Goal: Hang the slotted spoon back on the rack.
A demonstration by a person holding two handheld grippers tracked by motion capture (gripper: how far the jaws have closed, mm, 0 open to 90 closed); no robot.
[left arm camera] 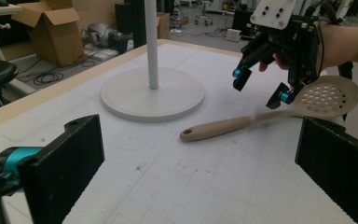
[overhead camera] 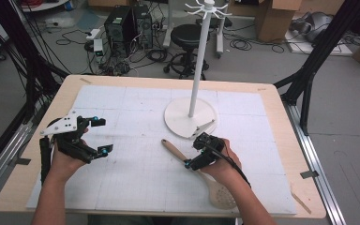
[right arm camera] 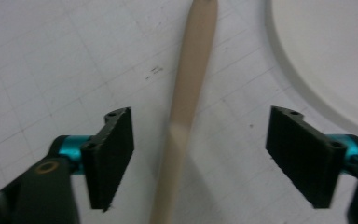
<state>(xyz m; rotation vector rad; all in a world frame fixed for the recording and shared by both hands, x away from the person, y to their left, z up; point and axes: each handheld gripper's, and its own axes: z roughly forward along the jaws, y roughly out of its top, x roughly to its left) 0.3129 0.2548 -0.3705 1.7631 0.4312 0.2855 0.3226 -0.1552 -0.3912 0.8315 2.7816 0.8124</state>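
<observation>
High view is showing the table (overhead camera: pixel 272 101) with its white gridded mat (overhead camera: pixel 136 117), whose near edge is getting cut off by the person's forearms. The white stand (overhead camera: pixel 191 119) is sitting toward the far middle of the mat; its hooked top is showing here, while the left gripper view is cropping the pole and showing its round base (left arm camera: pixel 154 95) plainly. The slotted spoon (overhead camera: pixel 215 187) is lying on the mat near the near right corner, handle pointing toward the stand; the right hand is covering its middle in the high view, whereas the left gripper view is showing the holed bowl (left arm camera: pixel 326 95) whole. The left gripper (overhead camera: pixel 101 136) is hovering over the left side of the mat, jaws spread wide, nothing between them. The right gripper (right arm camera: pixel 200 154) is straddling the spoon handle (right arm camera: pixel 191 84), pads not touching it; the handle's near part is looking blurred there.
</observation>
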